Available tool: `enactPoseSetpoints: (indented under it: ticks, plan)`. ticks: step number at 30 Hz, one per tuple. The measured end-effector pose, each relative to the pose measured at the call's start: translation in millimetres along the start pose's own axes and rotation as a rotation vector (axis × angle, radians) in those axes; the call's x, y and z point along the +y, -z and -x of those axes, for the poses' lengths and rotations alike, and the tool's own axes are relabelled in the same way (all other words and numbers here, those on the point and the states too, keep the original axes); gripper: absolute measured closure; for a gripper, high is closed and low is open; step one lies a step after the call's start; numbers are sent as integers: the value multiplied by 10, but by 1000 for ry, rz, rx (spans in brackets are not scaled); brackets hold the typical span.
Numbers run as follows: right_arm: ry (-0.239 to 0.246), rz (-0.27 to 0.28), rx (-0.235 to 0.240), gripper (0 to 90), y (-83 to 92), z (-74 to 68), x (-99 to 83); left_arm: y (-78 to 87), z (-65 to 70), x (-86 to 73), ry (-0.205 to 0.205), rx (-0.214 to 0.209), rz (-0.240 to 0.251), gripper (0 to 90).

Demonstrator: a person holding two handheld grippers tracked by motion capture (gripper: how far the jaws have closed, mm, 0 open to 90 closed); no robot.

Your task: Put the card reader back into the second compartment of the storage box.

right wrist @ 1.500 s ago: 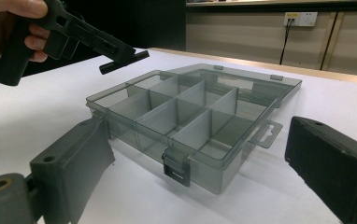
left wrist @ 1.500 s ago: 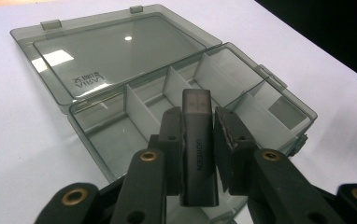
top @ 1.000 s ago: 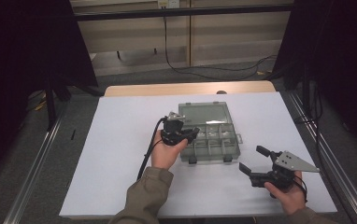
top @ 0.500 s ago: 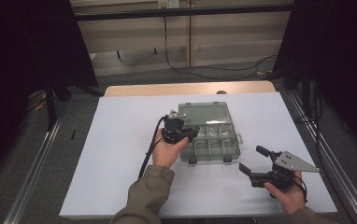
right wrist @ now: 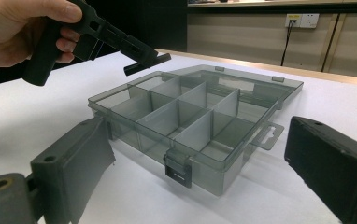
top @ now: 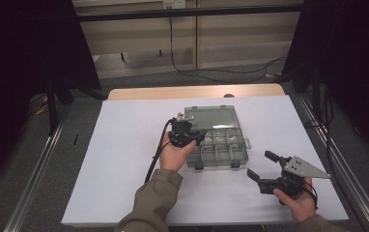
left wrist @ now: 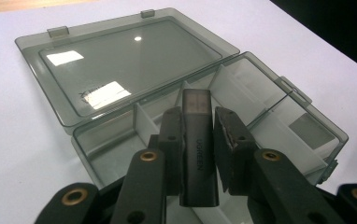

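Looking down, high view: left gripper (top: 192, 137) hovers over the near-left part of the compartment box (top: 217, 143), which sits open on the white table (top: 124, 159) with its lid (top: 209, 118) laid flat behind it.
High view, right side: right gripper (top: 261, 166) rests low on the table, near the box's front right corner, jaws spread wide with nothing between them.
Left gripper view: jaws pinch a dark grey adapter (left wrist: 198, 147) lettered UGREEN, held lengthwise between the pads, above the box's divided compartments (left wrist: 242, 100).
Right gripper view: both pads stand far apart, empty; the box (right wrist: 190, 116) lies between and beyond them, its front latch (right wrist: 177, 169) towards the camera.
Right gripper view, upper left: a hand (right wrist: 20, 28) holds the left gripper (right wrist: 145, 57), tip tilted down over a far-corner compartment.
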State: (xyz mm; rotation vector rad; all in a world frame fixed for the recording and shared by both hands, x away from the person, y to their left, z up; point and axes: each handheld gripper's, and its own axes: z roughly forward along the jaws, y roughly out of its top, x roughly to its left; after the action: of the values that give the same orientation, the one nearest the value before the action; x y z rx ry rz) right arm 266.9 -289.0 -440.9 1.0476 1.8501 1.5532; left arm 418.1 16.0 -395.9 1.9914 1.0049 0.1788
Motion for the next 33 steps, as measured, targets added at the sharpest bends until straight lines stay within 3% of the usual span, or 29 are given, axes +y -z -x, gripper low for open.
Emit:
enactPoseSetpoints:
  ticks: [33]
  plan:
    - [1, 1, 3, 64, -6, -7, -3, -143, -20, 67, 20, 13, 18, 740]
